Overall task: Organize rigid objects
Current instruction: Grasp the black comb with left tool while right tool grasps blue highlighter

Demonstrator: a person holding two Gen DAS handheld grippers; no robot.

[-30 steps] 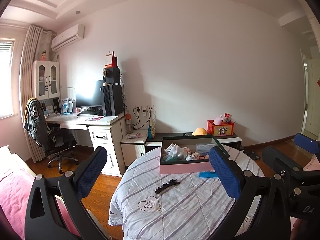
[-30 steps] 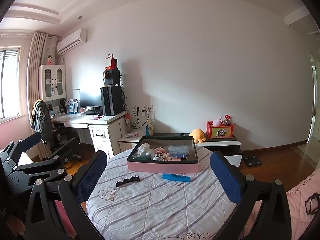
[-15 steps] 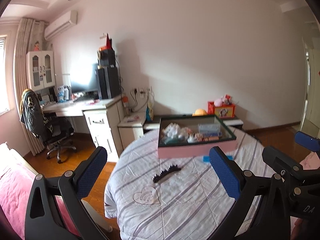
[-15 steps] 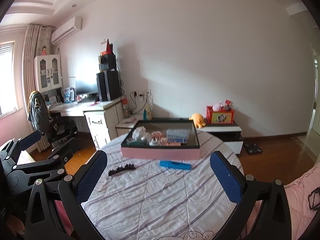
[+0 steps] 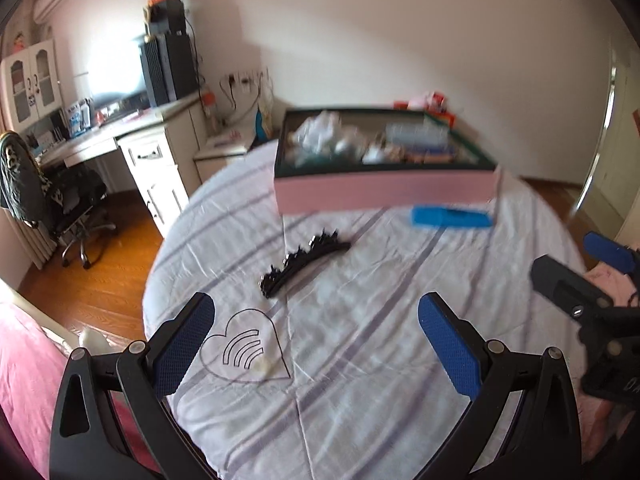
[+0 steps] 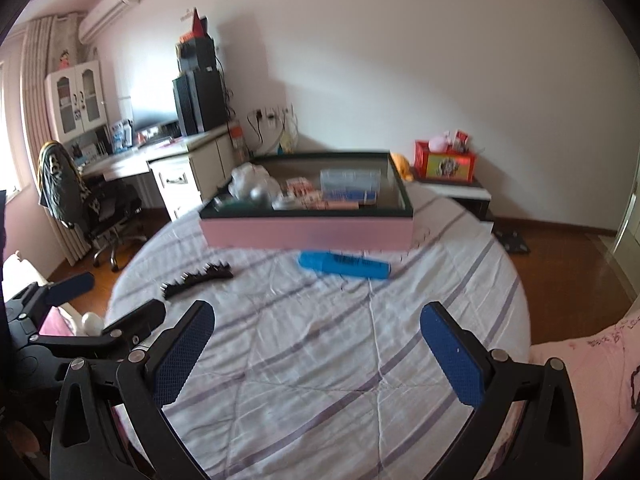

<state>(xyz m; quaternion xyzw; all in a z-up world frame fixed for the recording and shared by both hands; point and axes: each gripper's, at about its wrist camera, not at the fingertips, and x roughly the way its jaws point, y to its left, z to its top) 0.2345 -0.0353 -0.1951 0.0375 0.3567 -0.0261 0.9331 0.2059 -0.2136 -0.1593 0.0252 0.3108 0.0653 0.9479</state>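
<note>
While both tongs, left gripper point(image 5: 316, 344) and right gripper point(image 6: 318, 350), gape wide and empty at the frame bottom, their blue pads point(image 6: 182, 354) show a fine dimpled grid. On the striped quilted cloth point(image 6: 320, 360) mid-frame lie a toothed black clip point(image 5: 302, 262), left, and a flat blue bar point(image 6: 344, 265) with unreadable black print. Just behind the bar, above centre, sits the pink box point(image 6: 308, 232), dark-rimmed and part-filled.

Round table point(image 6: 460, 280) at centre. On it, at 12 o'clock, open box point(image 6: 306, 233) holding small items; just before box, marker point(image 6: 344, 265); at 10 o'clock, hair clip point(image 6: 198, 278), apart from both. Desk point(image 6: 160, 160) beyond table at 10 o'clock; low cabinet point(image 6: 460, 190) at 1 o'clock.
</note>
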